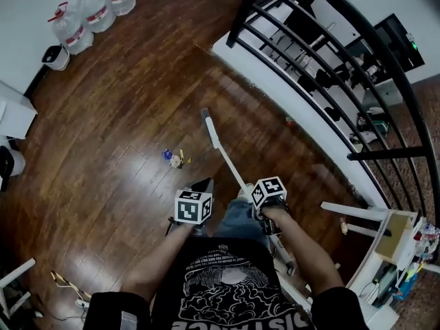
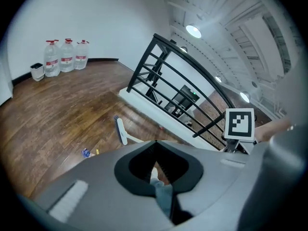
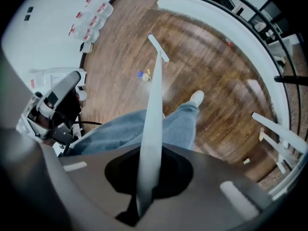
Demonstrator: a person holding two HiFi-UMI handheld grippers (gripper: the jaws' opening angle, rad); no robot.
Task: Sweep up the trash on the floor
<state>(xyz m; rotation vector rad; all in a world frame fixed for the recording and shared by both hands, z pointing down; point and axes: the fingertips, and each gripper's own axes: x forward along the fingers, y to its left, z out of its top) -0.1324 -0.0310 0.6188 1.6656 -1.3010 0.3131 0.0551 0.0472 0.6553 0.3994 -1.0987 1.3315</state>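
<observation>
A small heap of trash (image 1: 173, 158), blue and yellow scraps, lies on the wooden floor ahead of me; it also shows as trash (image 2: 86, 153) and trash (image 3: 143, 75). My right gripper (image 1: 256, 201) is shut on the white broom handle (image 3: 151, 129), which runs out to the broom head (image 1: 210, 126) resting just right of and beyond the trash. My left gripper (image 1: 198, 196) is held at my left side, shut on a grey-blue handle (image 2: 162, 198). A dark dustpan (image 1: 202, 184) shows below it, its toothed edge (image 2: 166, 165) seen between the jaws.
A black railing (image 1: 330, 67) on a white raised ledge (image 1: 289, 95) bounds the floor on the right. Three water bottles (image 1: 93, 9) and a small bin (image 1: 56, 57) stand along the far wall. A white rack (image 1: 364, 215) is at right, cables (image 1: 65, 284) at lower left.
</observation>
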